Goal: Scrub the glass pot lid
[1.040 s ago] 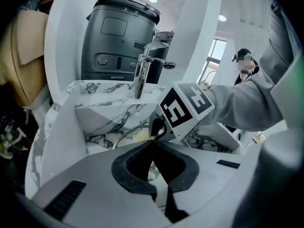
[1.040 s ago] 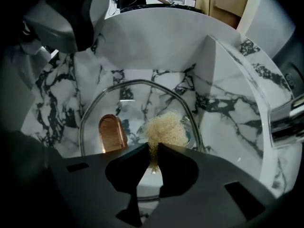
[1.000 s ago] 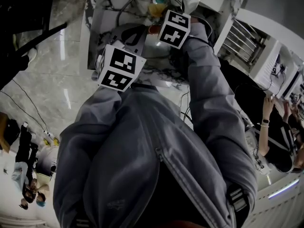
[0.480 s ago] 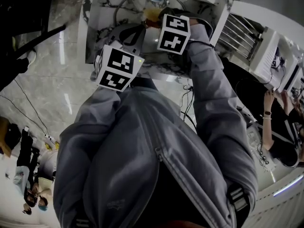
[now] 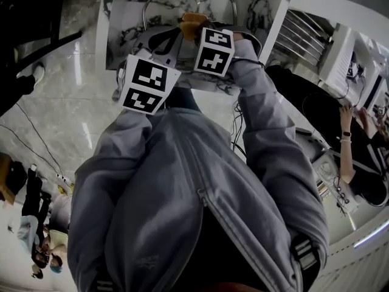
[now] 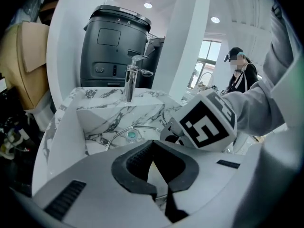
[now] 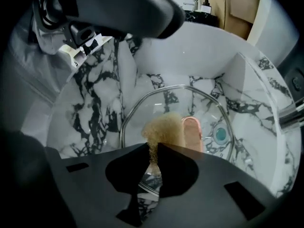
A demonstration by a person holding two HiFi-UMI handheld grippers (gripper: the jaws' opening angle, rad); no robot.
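**Item:** round clear glass pot lid w/ metal rim (image 7: 152, 106). It sits inside the white, black-veined marble sink basin (image 7: 95, 103), approx. mid-basin and clear of the back edge where the chrome faucet (image 6: 129, 82) stands. A teal round spot shows within the rim; drain or knob, cannot tell.

**R gripper** (image 7: 153, 148): jaws clenched on a tan fibrous scrub sponge w/ pink side (image 7: 166, 127). The sponge is against the lid glass, approx. mid-lid.

**L gripper** (image 6: 153, 145): jaws closed, tips meeting. The lid rim runs beneath them toward the basin's near edge. Whether the rim is pinched, cannot tell.

**Head view:** both marker cubes sit side by side over the basin's near edge. The operator wears a grey jacket (image 5: 182, 193).
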